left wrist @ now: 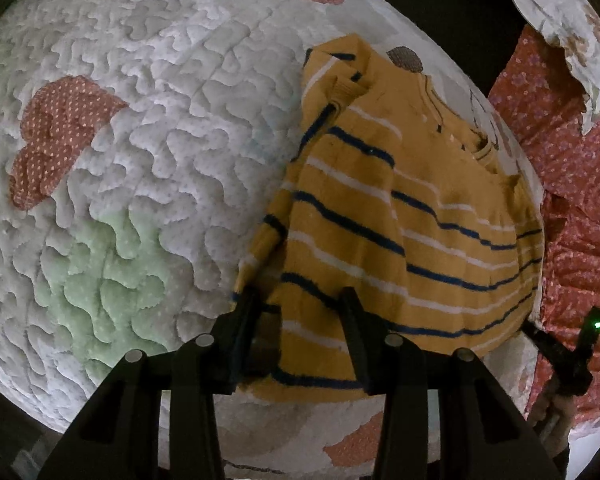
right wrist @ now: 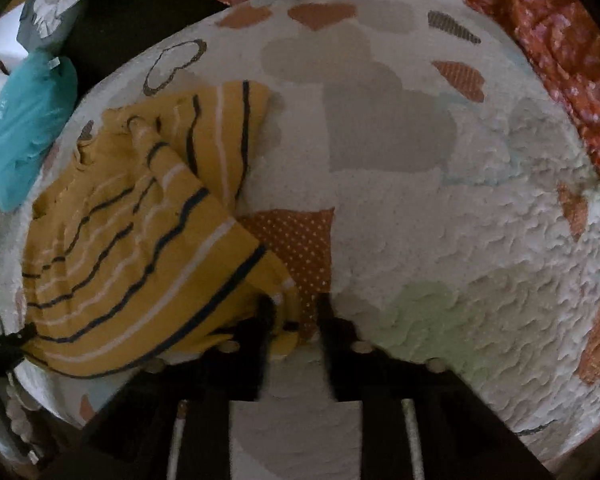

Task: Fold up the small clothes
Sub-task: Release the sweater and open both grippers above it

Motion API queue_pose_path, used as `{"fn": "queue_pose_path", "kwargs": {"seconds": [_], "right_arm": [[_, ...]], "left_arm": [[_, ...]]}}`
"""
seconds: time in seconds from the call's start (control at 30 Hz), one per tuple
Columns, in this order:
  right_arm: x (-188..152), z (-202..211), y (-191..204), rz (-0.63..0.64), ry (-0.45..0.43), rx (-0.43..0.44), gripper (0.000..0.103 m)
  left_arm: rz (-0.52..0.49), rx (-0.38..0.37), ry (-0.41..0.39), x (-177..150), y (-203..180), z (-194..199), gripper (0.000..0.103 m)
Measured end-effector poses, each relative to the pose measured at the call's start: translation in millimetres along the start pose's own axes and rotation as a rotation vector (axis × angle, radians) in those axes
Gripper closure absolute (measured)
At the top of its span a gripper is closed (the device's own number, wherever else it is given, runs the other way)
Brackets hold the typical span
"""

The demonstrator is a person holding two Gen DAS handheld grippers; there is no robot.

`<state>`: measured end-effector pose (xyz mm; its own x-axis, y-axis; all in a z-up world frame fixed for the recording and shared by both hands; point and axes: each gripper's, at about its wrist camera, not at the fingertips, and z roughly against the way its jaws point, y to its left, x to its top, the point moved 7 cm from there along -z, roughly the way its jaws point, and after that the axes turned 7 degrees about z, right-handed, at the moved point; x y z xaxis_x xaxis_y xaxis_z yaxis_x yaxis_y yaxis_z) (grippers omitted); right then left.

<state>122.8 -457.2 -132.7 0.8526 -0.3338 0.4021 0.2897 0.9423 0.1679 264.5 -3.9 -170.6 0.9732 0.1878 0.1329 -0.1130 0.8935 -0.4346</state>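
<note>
Both grippers hold the sweater's hem on the quilt.

The left gripper (left wrist: pixel 300 300) pinches the hem of the yellow striped sweater (left wrist: pixel 400 208) between narrow jaws; the right gripper (right wrist: pixel 294 308) has a hem corner between its jaws. The sweater lies flat on the white quilt (left wrist: pixel 160 140), beside a red floral cloth (left wrist: pixel 572 240) and teal cloth (right wrist: pixel 28 128).

My left tool (left wrist: pixel 300 312) is matt black plastic with small dull metal pins at its joints. The mustard sweater (left wrist: pixel 400 216) is a soft, fuzzy knit, ribbed at the cuff. Under it the quilt (left wrist: pixel 160 140) is puckered, stitched cotton, matt and bumpy. The red floral cloth (left wrist: pixel 572 216) looks thin and crinkled, the teal cloth (right wrist: pixel 28 128) smooth.
</note>
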Motion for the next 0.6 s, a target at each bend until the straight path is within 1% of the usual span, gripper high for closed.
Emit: {"fn": "queue_pose_path", "kwargs": {"seconds": [0.03, 0.07, 0.13, 0.17, 0.2, 0.23, 0.3, 0.37, 0.4, 0.43, 0.5, 0.53, 0.57, 0.6], "right_arm": [[5.5, 13.1, 1.8, 0.002, -0.048, -0.048, 0.070], [9.7, 23.1, 4.8, 0.004, -0.086, -0.073, 0.064], [21.3, 43.6, 15.7, 0.015, -0.186, -0.096, 0.056], [29.5, 51.8, 26.8, 0.035, -0.232, -0.097, 0.056], [38.0, 54.6, 38.8, 0.063, -0.256, -0.086, 0.056], [47.5, 53.9, 58.5, 0.108, -0.269, -0.048, 0.056], [57.6, 41.4, 89.2, 0.161, -0.244, 0.033, 0.056], [70.2, 13.3, 120.8, 0.204, -0.177, 0.128, 0.056], [75.3, -1.0, 130.1, 0.217, -0.142, 0.148, 0.056], [84.1, -22.7, 137.2, 0.223, -0.092, 0.143, 0.057], [97.9, -48.7, 133.9, 0.203, -0.044, 0.102, 0.057], [109.8, -58.4, 121.9, 0.175, -0.051, 0.037, 0.059], [118.3, -60.4, 111.9, 0.155, -0.065, -0.007, 0.060], [126.4, -60.9, 101.3, 0.132, -0.081, -0.056, 0.060]], "left_arm": [[0.000, -0.001, 0.006, -0.6, 1.8, 1.2, 0.062], [0.000, -0.003, 0.012, -1.7, 3.9, 2.9, 0.062], [0.004, -0.008, 0.024, -1.7, 5.5, 4.7, 0.062], [0.005, -0.011, 0.024, -1.6, 5.9, 6.7, 0.062], [0.000, -0.020, 0.019, -1.5, 4.7, 11.1, 0.062], [-0.012, -0.034, 0.000, 0.1, 2.7, 17.8, 0.062], [-0.022, -0.064, -0.043, 6.2, 0.7, 30.5, 0.062], [0.000, -0.086, -0.077, 14.2, 5.7, 38.7, 0.062], [0.013, -0.086, -0.079, 16.0, 8.9, 38.8, 0.062], [0.031, -0.079, -0.074, 18.7, 14.5, 36.6, 0.062], [0.068, -0.042, -0.055, 22.6, 27.3, 28.7, 0.061], [0.082, -0.018, -0.045, 23.8, 33.0, 24.6, 0.062], [0.097, 0.004, -0.035, 25.3, 38.3, 20.9, 0.062], [0.120, 0.003, -0.024, 26.3, 42.7, 18.3, 0.062]]}}
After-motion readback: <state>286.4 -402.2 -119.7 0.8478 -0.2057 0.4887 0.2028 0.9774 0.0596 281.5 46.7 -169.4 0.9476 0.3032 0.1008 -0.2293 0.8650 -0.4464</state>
